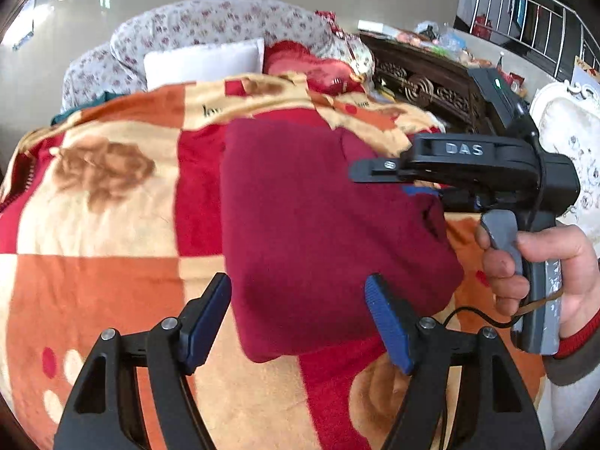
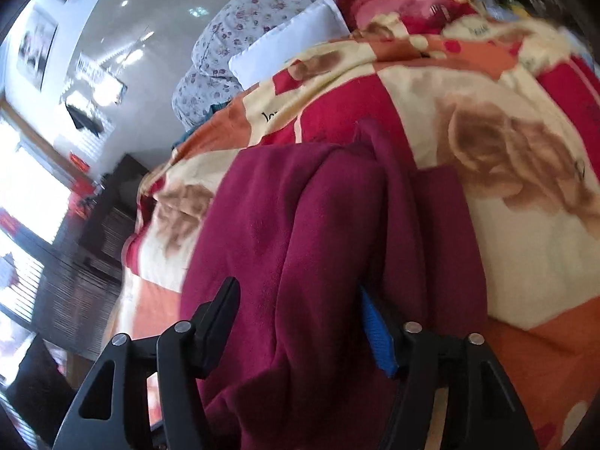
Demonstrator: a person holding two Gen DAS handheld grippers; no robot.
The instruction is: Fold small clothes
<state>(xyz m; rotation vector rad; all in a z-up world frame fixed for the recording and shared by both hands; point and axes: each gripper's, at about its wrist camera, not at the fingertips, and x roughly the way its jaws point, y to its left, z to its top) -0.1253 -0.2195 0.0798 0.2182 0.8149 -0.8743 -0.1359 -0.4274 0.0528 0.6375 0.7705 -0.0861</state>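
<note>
A dark red garment (image 1: pixel 318 225) lies bunched on a checked red, orange and cream blanket (image 1: pixel 112 225). Its near edge sits between the fingers of my left gripper (image 1: pixel 298 285), which stand wide apart and open, not pressing the cloth. In the left wrist view my right gripper (image 1: pixel 360 172) hovers over the garment's right corner, with a person's hand on its handle. In the right wrist view the garment (image 2: pixel 300 225) fills the gap of my right gripper (image 2: pixel 299 288) and drapes over the blue pad (image 2: pixel 378 337). I see no pinch there.
The blanket (image 2: pixel 525 262) covers a bed. A white pillow (image 1: pixel 202 62) and a floral quilt (image 1: pixel 210 22) lie at the far end. Carved dark wood furniture (image 1: pixel 423 78) and a white chair (image 1: pixel 570 131) stand to the right. A dark cabinet (image 2: pixel 105 206) stands to the left.
</note>
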